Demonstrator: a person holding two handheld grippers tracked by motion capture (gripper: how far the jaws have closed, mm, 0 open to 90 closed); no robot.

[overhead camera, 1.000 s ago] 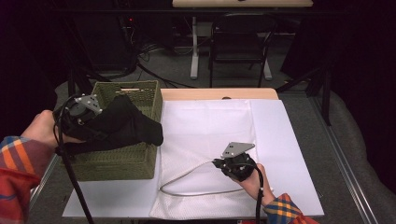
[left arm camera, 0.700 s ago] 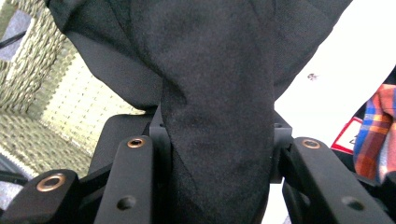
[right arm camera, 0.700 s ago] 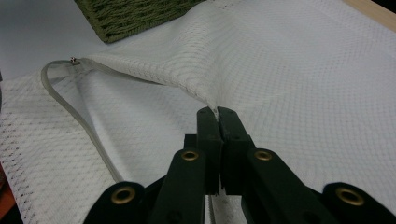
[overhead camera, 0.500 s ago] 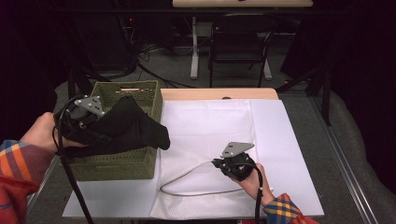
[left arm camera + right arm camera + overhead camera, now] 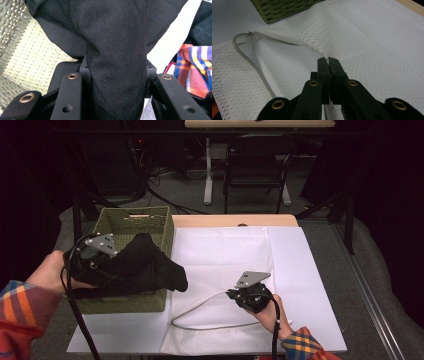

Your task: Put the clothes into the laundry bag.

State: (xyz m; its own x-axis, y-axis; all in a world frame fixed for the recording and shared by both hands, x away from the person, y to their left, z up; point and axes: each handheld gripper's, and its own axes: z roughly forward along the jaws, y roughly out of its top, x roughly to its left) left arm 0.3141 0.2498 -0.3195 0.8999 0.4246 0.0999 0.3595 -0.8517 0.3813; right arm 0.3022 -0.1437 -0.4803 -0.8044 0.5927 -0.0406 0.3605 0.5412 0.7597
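Left gripper [image 5: 107,265] at left of frame, clamped on a black garment [image 5: 145,270] over the green basket [image 5: 135,220], right gripper [image 5: 328,62] pinching white mesh bag [image 5: 225,255] (zipper open), lower centre.

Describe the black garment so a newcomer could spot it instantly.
Find the green woven basket at the table's left. The black garment drapes over its near right corner, clamped in the left tongs. It is the sole dark cloth beside the white mesh bag.
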